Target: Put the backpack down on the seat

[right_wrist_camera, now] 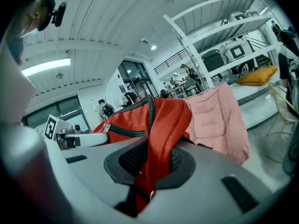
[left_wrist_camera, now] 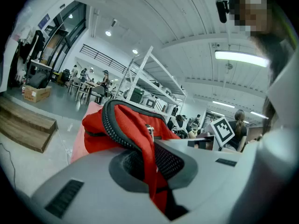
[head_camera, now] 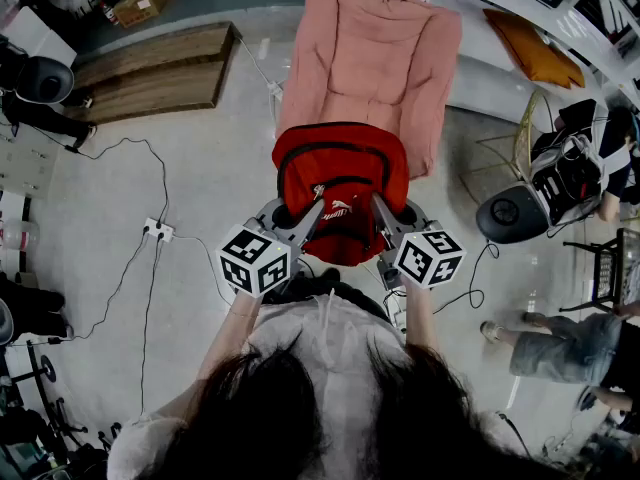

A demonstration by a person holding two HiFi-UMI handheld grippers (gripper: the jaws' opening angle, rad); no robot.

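Head view, left hand-held gripper (head_camera: pixel 312 214), right hand-held gripper (head_camera: pixel 379 214), both clamping backpack (head_camera: pixel 340 168)

left hand-held gripper (left_wrist_camera: pixel 156 171): clamped on strap | red backpack (left_wrist_camera: pixel 124 127): hanging ahead

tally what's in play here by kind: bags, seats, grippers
backpack: 1
seat: 1
grippers: 2, left gripper and right gripper, each shut on the backpack
total: 4
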